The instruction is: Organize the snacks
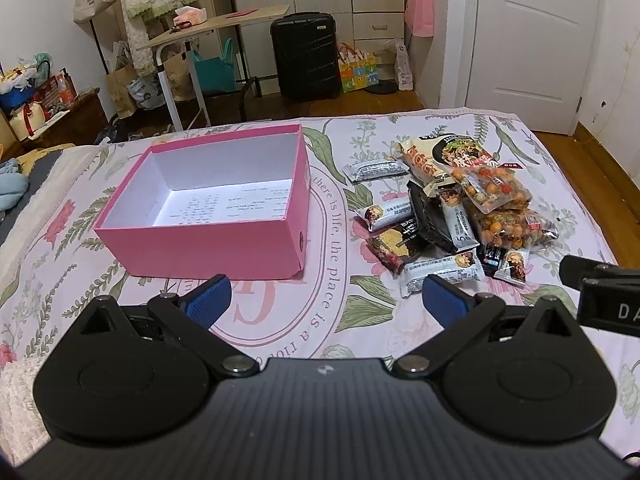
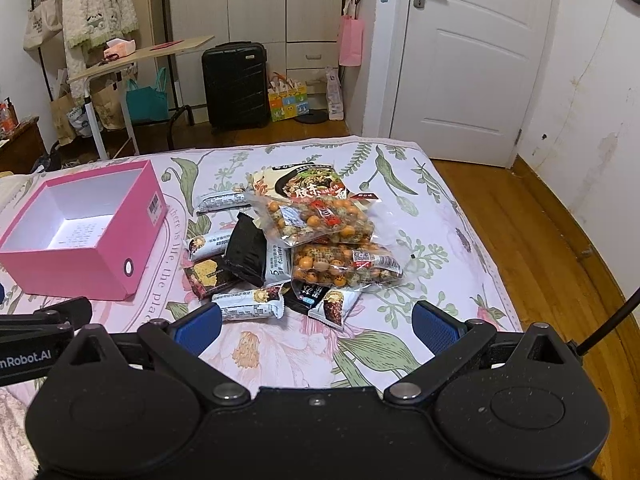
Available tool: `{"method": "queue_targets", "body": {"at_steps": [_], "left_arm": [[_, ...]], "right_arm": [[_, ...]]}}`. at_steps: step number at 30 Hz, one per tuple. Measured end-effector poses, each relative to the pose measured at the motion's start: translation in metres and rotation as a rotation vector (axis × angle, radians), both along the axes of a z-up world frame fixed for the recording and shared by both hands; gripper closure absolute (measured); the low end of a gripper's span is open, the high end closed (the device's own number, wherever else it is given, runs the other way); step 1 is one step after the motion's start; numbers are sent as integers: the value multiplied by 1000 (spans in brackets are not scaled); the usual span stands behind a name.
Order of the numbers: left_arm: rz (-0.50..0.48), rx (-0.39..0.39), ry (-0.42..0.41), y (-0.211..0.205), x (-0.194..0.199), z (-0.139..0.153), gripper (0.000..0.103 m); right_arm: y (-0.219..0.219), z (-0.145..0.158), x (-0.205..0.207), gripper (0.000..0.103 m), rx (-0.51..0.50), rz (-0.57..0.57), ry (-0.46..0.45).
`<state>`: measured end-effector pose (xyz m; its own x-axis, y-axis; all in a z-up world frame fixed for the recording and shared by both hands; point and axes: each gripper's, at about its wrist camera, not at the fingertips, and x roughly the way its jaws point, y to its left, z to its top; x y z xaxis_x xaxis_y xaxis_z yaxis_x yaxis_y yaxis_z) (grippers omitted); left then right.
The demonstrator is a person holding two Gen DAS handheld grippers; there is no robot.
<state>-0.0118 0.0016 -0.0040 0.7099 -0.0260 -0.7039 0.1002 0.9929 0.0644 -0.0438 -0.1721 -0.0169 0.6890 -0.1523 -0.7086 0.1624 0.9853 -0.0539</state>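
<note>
An open pink box (image 1: 208, 246) with a white inside stands on the floral bedspread; it also shows in the right wrist view (image 2: 72, 268). It holds no snacks. To its right lies a heap of snack packets (image 1: 448, 216), also in the right wrist view (image 2: 292, 248): two clear bags of coated nuts (image 2: 344, 266), a noodle pack (image 2: 312, 186), a black packet (image 2: 246, 254) and several small bars. My left gripper (image 1: 326, 300) is open and empty, in front of the box. My right gripper (image 2: 316, 324) is open and empty, just in front of the heap.
The bed's far edge (image 2: 280, 144) and right edge drop to a wooden floor (image 2: 532, 240). Beyond stand a black suitcase (image 1: 306, 56), a folding table (image 1: 216, 24), bags, a wardrobe and a white door (image 2: 468, 60). Part of the right gripper (image 1: 600, 292) shows in the left wrist view.
</note>
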Motion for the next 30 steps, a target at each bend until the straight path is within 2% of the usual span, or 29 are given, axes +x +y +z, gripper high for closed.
{"method": "queue_targets", "body": {"at_steps": [6, 22, 26, 28, 30], "left_arm": [[4, 11, -13, -2, -2, 0, 0], [5, -6, -3, -2, -5, -4, 0], [-10, -25, 15, -2, -1, -4, 0], [-8, -57, 13, 4, 4, 0, 0], [-10, -96, -1, 10, 8, 6, 0]], "right_arm": [[1, 0, -2, 1, -12, -2, -16], [-16, 0, -8, 1, 9, -105, -45], [-18, 1, -10, 1, 10, -82, -62], [-20, 7, -12, 1, -18, -66, -110], [-22, 14, -14, 1, -43, 14, -143]]}}
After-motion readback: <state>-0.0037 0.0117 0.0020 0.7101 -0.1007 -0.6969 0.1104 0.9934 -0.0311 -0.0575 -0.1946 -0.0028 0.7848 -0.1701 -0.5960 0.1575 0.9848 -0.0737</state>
